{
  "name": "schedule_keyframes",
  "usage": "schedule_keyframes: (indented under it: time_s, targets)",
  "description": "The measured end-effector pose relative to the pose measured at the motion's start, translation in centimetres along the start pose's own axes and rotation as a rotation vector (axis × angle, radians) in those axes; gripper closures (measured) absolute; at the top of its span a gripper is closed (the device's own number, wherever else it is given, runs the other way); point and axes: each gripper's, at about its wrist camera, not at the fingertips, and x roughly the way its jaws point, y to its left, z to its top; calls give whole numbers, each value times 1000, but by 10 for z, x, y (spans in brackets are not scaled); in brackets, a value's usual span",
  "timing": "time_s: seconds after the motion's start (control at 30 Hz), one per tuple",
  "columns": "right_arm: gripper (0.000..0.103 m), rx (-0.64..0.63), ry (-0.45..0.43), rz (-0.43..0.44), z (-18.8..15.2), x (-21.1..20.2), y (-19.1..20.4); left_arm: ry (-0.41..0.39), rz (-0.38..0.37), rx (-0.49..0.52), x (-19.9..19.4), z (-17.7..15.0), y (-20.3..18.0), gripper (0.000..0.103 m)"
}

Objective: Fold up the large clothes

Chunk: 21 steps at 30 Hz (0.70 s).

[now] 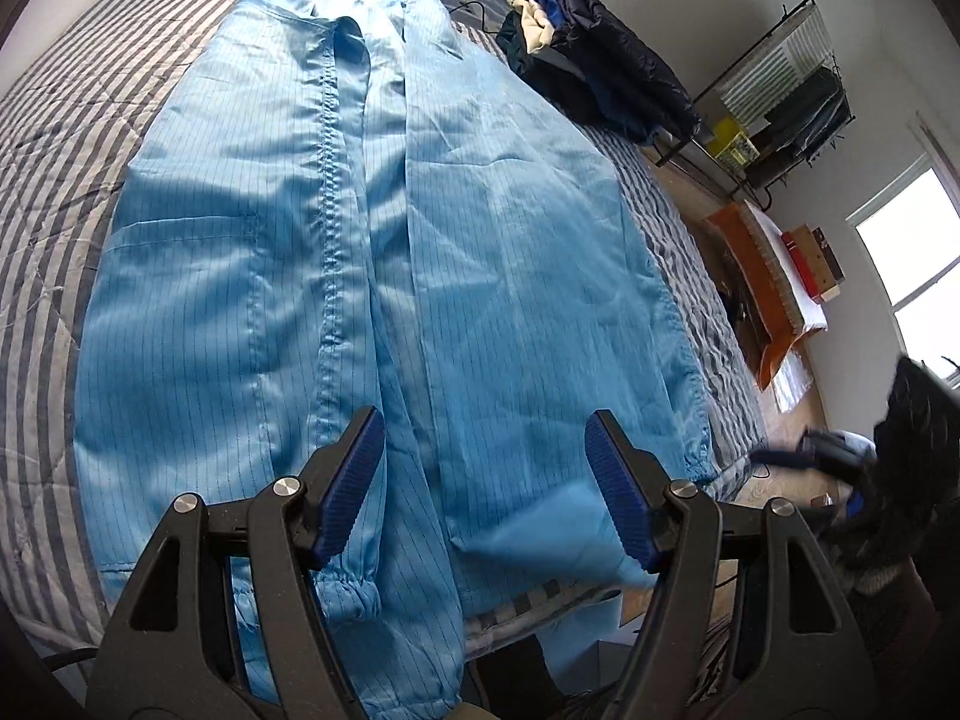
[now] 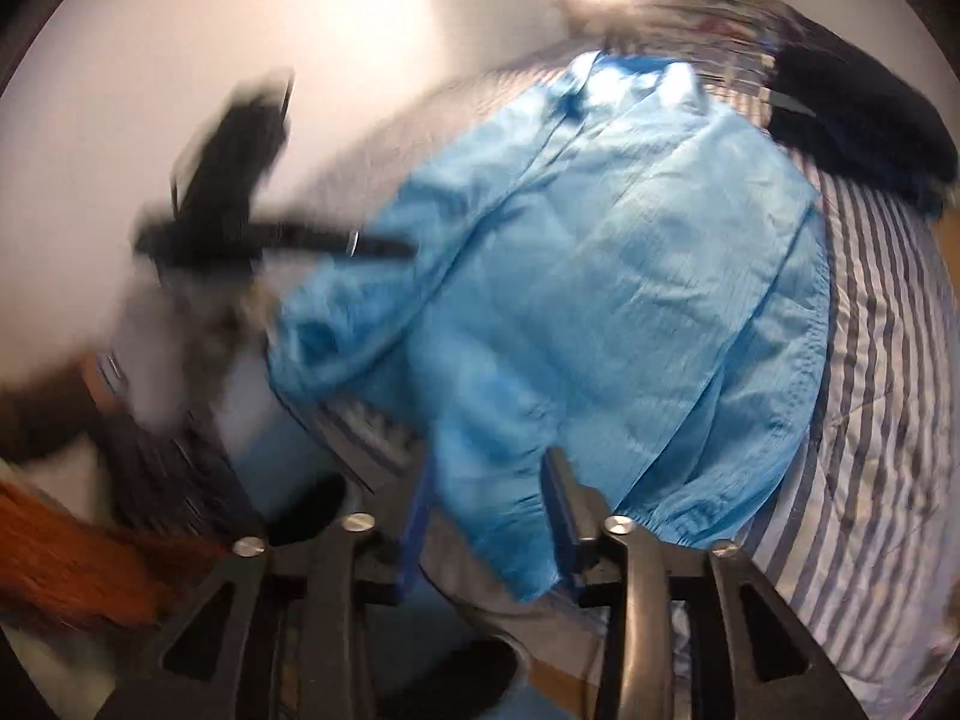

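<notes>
A large light-blue pinstriped coat [image 1: 360,252] lies flat on the striped bed, collar far, hem near, with a zipper down its front and both sleeves folded in over the body. My left gripper [image 1: 485,480] is open and empty, hovering just above the coat's hem. In the blurred right wrist view the same coat [image 2: 600,300] lies ahead, and my right gripper [image 2: 489,516] is open with the coat's lower corner and an elastic cuff lying between its blue pads [image 2: 561,510]. The left gripper shows there as a dark blur [image 2: 240,210] at the left.
The striped bedspread [image 1: 66,138] surrounds the coat. A pile of dark clothes [image 1: 594,54] lies on the bed's far right, also in the right wrist view [image 2: 858,120]. Beyond the bed's right edge are a metal rack [image 1: 780,96], an orange box [image 1: 756,276] and a window [image 1: 912,252].
</notes>
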Motion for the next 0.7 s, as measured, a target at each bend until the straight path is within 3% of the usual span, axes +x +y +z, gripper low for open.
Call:
schedule_keyframes:
  time_s: [0.07, 0.13, 0.17, 0.27, 0.43, 0.57, 0.67, 0.7]
  targets:
    - [47, 103, -48, 47, 8, -4, -25, -1, 10, 0, -1, 1, 1, 31]
    - [48, 192, -48, -25, 20, 2, -50, 3, 14, 0, 1, 1, 2, 31]
    - [55, 223, -45, -44, 24, 6, -59, 9, 20, 3, 3, 1, 2, 31]
    - [59, 354, -53, -61, 39, 23, -99, 28, 19, 17, 13, 0, 0, 31]
    - [59, 534, -98, -69, 66, 52, -158, 73, 7, 59, 27, -7, -9, 47]
    - [59, 604, -104, -18, 88, 72, -185, 96, -20, 87, 34, -15, -20, 55]
    - [59, 604, -71, -32, 101, 91, -195, 113, -14, 128, 42, -22, -29, 58]
    - [64, 605, -65, -33, 101, 96, -196, 117, -8, 143, 44, -23, -31, 58]
